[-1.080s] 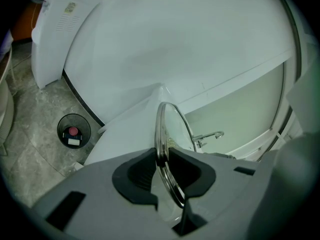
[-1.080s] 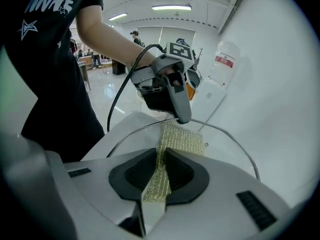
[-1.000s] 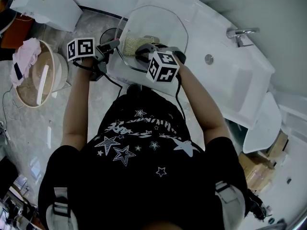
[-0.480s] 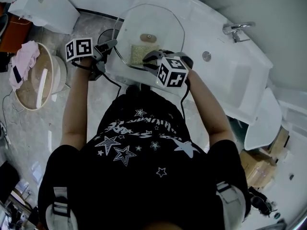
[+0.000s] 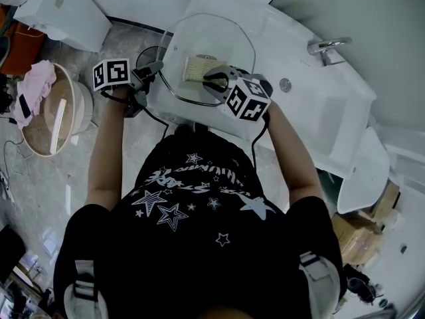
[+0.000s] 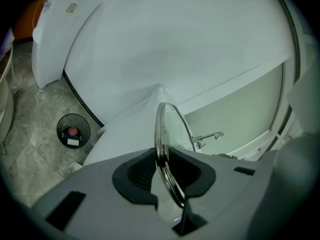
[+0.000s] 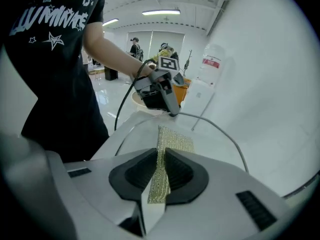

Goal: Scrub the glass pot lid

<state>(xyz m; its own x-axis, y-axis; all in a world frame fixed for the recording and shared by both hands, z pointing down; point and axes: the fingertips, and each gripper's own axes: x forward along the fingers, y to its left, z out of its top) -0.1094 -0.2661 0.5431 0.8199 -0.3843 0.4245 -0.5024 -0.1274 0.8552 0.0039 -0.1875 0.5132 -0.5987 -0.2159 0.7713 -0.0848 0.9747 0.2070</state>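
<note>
The glass pot lid [image 5: 214, 37] stands tilted over the white tub, steel rim all round. My left gripper [image 5: 158, 67] is shut on its left rim; in the left gripper view the rim [image 6: 161, 129] runs edge-on between the dark pads. My right gripper [image 5: 214, 80] is shut on a flat straw-coloured scrub pad [image 5: 197, 69], which lies against the glass near the lid's middle. In the right gripper view the pad [image 7: 172, 141] sticks out from the jaws onto the lid [image 7: 220, 131], with the left gripper [image 7: 161, 88] clamped at the far rim.
A white tub ledge [image 5: 312, 105] with a chrome tap [image 5: 327, 45] and a round button [image 5: 285, 84] lies to the right. A round basket with a pink cloth [image 5: 38, 88] stands on the floor at left, a small bin [image 6: 73, 131] beyond, a white cabinet [image 5: 63, 8] behind.
My right gripper has moved to the right across the lid with the scrub pad in it. The left gripper has kept its hold on the rim without moving.
</note>
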